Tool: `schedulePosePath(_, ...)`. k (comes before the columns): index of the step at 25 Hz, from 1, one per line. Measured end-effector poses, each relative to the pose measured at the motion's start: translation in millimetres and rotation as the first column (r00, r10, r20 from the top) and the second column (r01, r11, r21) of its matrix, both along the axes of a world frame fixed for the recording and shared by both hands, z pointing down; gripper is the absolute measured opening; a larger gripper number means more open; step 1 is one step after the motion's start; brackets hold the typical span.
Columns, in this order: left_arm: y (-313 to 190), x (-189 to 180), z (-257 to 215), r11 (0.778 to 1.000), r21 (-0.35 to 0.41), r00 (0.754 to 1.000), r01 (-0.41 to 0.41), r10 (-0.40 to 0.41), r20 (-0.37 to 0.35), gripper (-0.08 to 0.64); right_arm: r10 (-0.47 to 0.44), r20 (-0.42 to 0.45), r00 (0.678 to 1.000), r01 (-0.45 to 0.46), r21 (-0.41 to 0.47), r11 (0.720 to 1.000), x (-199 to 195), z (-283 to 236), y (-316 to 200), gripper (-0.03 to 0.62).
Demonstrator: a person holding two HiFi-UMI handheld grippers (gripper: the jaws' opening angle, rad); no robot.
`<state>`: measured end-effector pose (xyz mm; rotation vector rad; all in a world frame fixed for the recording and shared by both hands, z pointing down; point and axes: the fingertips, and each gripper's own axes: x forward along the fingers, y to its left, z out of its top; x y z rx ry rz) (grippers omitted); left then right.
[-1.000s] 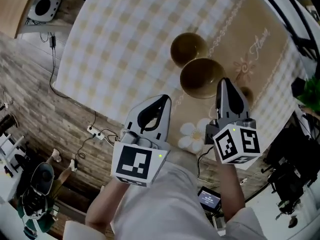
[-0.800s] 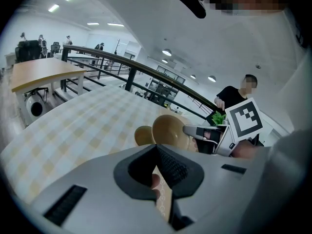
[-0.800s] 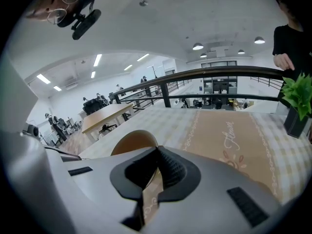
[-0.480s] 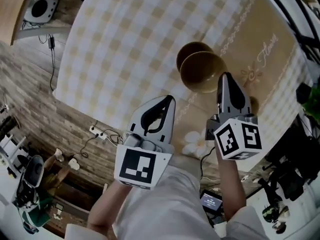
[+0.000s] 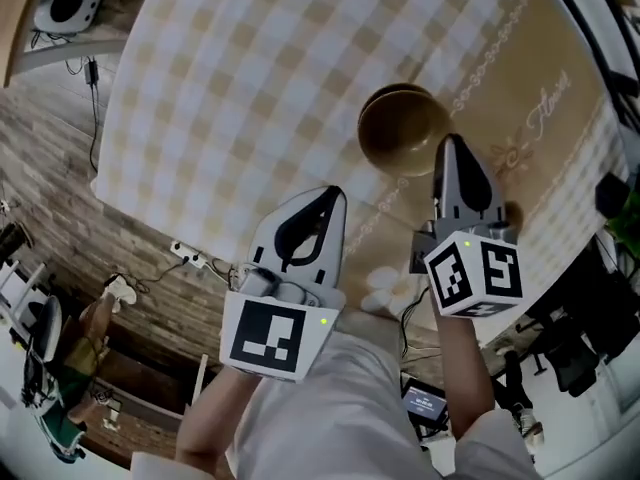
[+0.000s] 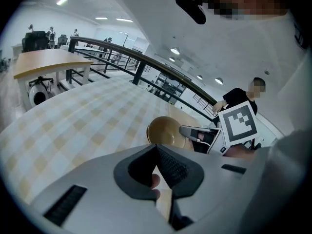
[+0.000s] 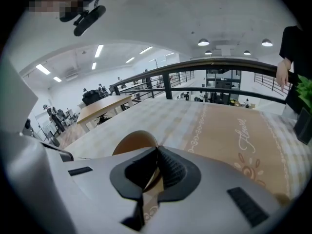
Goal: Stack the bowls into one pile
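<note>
**A:** Why is your left gripper (image 5: 331, 195) parked on the left, over the near edge of the checked tablecloth (image 5: 250, 78)?

**B:** Its jaws are pressed together with nothing between them. You seem to keep it back there, well apart from the bowls, so it doesn't get in the way.

**A:** And in the middle?

**B:** The brown bowl (image 5: 400, 136) sits directly over a second bowl (image 5: 392, 90). Only the far rim of the second one shows. I can't tell whether they're touching or the upper one is hanging just above.

**A:** And your right gripper (image 5: 452, 144)?

**B:** It's pinched on the brown bowl's near rim, with the thin wall caught between the pads. Gripping the edge leaves the bowl's underside free, which I'd judge is what lets you lower it into the other bowl.
</note>
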<state>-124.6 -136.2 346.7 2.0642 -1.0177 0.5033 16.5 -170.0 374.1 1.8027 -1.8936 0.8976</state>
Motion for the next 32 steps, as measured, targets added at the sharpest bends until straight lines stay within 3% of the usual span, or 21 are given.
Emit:
schedulePosePath(9,4,1,7,1.000,-0.014,1.000,0.006,-0.006,0.000,0.018,-0.002,-0.067,0.998,0.002,-0.001,1.000,2,7,-1,0.038)
schedulePosePath(24,33,17,-16,1.000,0.024,1.000,-0.013,0.013,0.002,0.018,0.076,-0.021,0.997,-0.075,0.054,0.996,25,-21,36,0.038)
schedulePosePath(32,54,31,-51,0.997,0.059,0.999,-0.045,0.045,-0.001,0.018,0.101,-0.007,0.995,-0.100,0.085,0.991,41,-61,69,0.038)
